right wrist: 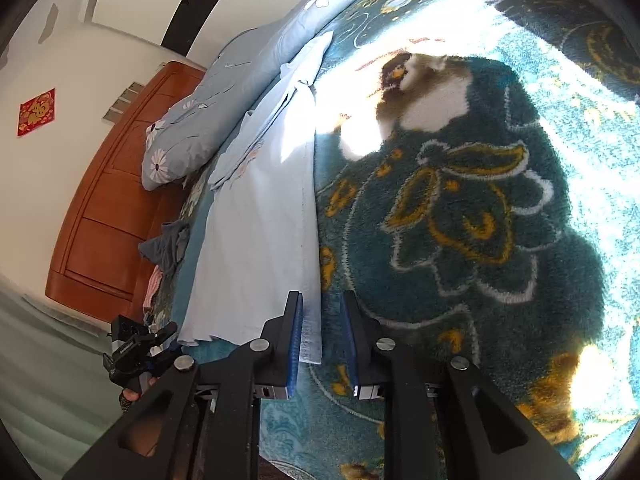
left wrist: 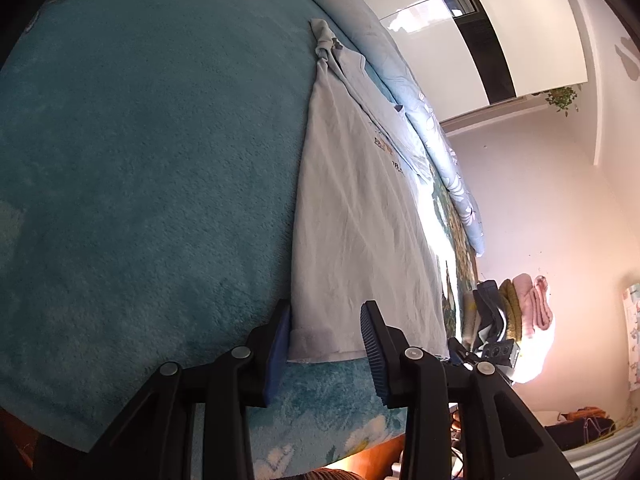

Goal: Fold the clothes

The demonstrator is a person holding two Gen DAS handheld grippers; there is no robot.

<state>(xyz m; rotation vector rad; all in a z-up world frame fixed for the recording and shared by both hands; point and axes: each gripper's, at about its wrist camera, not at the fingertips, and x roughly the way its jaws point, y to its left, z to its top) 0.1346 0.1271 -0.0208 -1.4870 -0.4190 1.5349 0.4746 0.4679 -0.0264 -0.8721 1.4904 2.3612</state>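
- Lying flat on a plush teal blanket (left wrist: 132, 168) that covers the bed, a pale grey-white T-shirt (left wrist: 352, 216) is folded lengthwise into a long narrow strip, its hem nearest both cameras and its collar end at the far side.
- Printed lettering in orange and dark ink shows along the shirt's right fold in the left wrist view, though it is too distorted to read.
- The left gripper (left wrist: 326, 336) sits at the hem's left corner; its jaws stand apart, the hem corner lies between them, and the pads do not press on the cloth.
- The right gripper (right wrist: 321, 334) is at the hem's right corner; a narrow edge of the shirt runs between its blue pads, with a gap on the right side, so it seems released rather than clamped.
- In the right wrist view the left gripper appears small at the lower left, just beside the shirt's other hem corner.
- A light blue floral duvet (right wrist: 224, 92) lies bunched along the far side of the shirt.
- A wooden headboard (right wrist: 116, 200) stands beyond it against a white wall.
- A crumpled grey garment (right wrist: 168, 244) lies near the headboard.
- Folded pink and mustard clothes (left wrist: 524, 308) are stacked at the other end of the bed.
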